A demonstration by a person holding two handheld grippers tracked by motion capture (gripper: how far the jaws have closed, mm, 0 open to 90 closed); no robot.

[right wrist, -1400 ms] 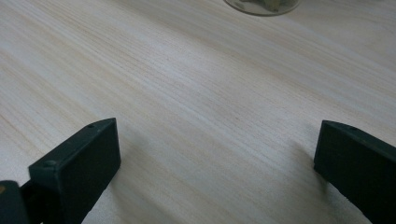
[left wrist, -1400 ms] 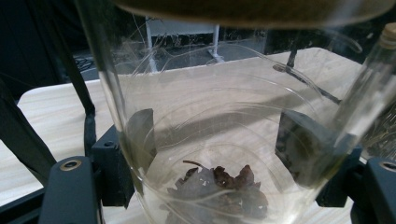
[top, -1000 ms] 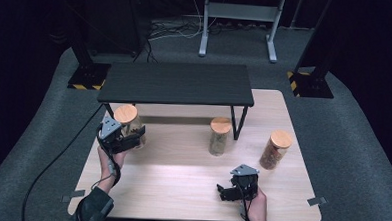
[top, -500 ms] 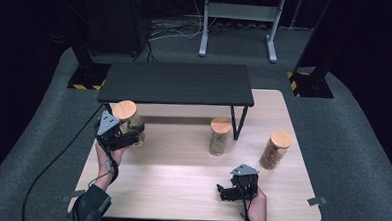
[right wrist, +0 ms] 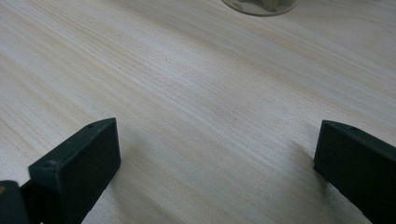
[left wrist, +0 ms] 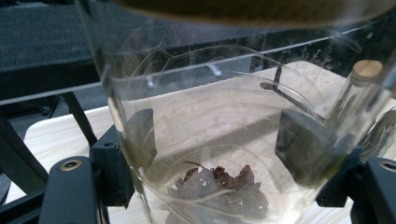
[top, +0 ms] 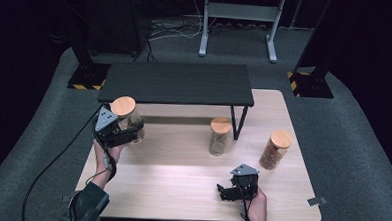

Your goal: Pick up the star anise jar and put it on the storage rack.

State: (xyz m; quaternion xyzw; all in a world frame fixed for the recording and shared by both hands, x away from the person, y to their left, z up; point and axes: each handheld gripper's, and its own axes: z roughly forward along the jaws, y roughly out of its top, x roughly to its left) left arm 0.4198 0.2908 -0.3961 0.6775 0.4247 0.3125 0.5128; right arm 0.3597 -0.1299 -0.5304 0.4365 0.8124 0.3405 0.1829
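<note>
Glass jar with wooden lid [top: 125, 118]: centre-left of frame, clamped in left tool [top: 117, 132], shifted slightly toward the black shelf [top: 175, 82]; transport under way. Right tool [top: 235, 188] parked wide open, empty, on counter [top: 181, 165].

From the high view we look down from above at the whole wooden table [top: 181, 170]. In the left gripper view we sit very close to a glass jar [left wrist: 224, 154], facing the black shelf [left wrist: 42, 42]. In the right gripper view we look low across the same table top [right wrist: 196, 93].
</note>
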